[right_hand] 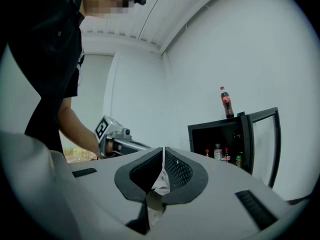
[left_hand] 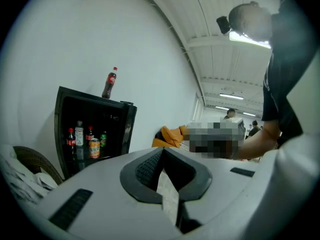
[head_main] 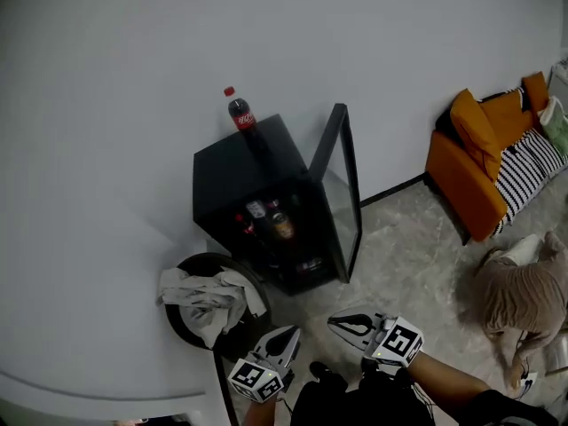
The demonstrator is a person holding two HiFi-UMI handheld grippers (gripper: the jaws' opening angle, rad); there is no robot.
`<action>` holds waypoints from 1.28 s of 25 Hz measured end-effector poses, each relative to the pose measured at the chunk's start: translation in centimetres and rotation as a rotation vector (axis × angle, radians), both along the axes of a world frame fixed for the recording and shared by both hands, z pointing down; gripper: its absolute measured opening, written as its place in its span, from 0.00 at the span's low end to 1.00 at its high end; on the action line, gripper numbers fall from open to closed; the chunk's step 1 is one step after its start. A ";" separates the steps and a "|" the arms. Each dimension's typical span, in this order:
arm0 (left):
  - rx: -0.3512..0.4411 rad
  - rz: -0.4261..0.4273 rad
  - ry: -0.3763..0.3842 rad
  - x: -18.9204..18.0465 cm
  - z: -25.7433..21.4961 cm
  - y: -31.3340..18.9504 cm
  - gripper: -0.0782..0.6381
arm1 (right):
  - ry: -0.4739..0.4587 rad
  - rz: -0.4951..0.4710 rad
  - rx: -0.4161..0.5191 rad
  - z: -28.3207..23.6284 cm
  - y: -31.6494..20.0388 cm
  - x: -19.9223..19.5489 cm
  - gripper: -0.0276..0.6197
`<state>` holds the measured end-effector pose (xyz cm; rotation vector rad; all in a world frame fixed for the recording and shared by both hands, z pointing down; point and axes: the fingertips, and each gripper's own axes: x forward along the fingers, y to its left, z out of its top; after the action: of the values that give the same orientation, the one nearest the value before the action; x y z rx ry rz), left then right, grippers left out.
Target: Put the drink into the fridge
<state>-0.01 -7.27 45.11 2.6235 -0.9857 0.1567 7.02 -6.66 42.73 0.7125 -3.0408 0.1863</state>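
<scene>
A cola bottle [head_main: 240, 112] with a red cap stands on top of the black mini fridge [head_main: 232, 169]; it also shows in the left gripper view [left_hand: 109, 83] and the right gripper view [right_hand: 227, 103]. The fridge's glass door [head_main: 343, 189] hangs open to the right. Several bottles and cans [head_main: 266, 220] sit on the shelves inside. Both grippers are held low, well short of the fridge. My left gripper [head_main: 286, 337] is shut and empty, its jaws meeting at the tip [left_hand: 162, 152]. My right gripper [head_main: 341, 324] is also shut with nothing in it [right_hand: 163, 150].
A round dark basket [head_main: 197, 269] holding a grey cloth [head_main: 209, 300] stands left of the fridge. An orange sofa [head_main: 475, 162] with a striped cushion [head_main: 524, 167] lines the right wall, and a brown bundle [head_main: 524, 293] lies on the floor there. A white wall rises behind the fridge.
</scene>
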 end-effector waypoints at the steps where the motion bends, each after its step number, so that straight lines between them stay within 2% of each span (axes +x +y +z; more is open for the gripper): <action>1: 0.012 0.009 -0.006 0.3 -0.3 0.5 0.12 | -0.019 0.012 -0.005 -0.3 0.5 0.2 0.08; 4: 0.049 0.027 0.015 0.5 -1.4 1.9 0.12 | -0.034 0.031 -0.012 -0.7 2.3 0.2 0.08; 8: 0.084 0.050 0.045 -0.9 -2.4 3.8 0.12 | 0.079 0.040 -0.019 0.5 4.2 -0.8 0.08; 11: 0.072 0.055 0.084 -3.0 -2.7 6.8 0.12 | 0.084 0.068 -0.040 -0.7 6.3 -2.1 0.08; 14: 0.002 0.007 0.235 -6.6 -3.6 10.0 0.12 | 0.108 0.093 -0.040 -0.7 8.1 -4.3 0.08; 16: -0.004 -0.026 0.300 -8.7 -4.0 12.2 0.12 | 0.106 0.088 -0.031 -0.8 9.8 -6.1 0.08; 18: -0.015 -0.026 0.293 -9.3 -2.6 13.6 0.12 | 0.090 0.085 -0.036 -0.9 11.6 -7.1 0.08; 21: -0.057 -0.020 0.272 -9.0 -1.0 14.7 0.12 | 0.127 0.052 -0.046 -0.3 13.7 -8.1 0.08; 26: -0.002 -0.009 0.234 -8.5 -2.5 15.9 0.12 | 0.127 -0.032 -0.040 -1.3 15.0 -8.9 0.08; 32: 0.045 -0.005 0.203 -6.8 -4.3 15.3 0.12 | 0.072 0.014 0.037 -5.0 13.0 -6.2 0.08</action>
<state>-6.77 8.06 40.86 2.6136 -0.9361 -0.1322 0.77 6.36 37.75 0.7257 -2.9786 0.1029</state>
